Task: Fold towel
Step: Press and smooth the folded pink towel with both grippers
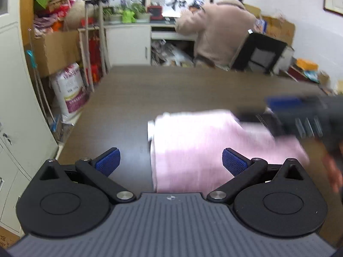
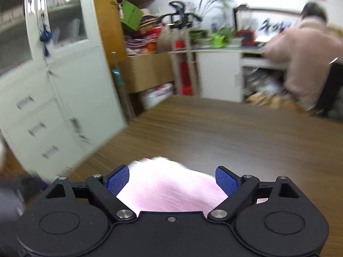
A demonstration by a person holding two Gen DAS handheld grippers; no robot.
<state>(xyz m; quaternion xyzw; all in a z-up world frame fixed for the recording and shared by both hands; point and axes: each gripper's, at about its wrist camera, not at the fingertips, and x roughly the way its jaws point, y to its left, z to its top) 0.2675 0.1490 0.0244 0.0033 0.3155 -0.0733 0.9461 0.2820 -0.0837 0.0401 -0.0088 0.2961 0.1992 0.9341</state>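
A pink towel lies folded on the dark wooden table, blurred by motion. My left gripper is open and empty, just above the towel's near left edge. The right gripper shows at the right in the left wrist view, over the towel's far right corner. In the right wrist view the towel lies right below my right gripper, which is open with its blue pads spread over the cloth, holding nothing.
A person in a beige coat sits at a desk beyond the table's far edge. A white cabinet stands to the left. Boxes and a sack are stacked by the table's left side.
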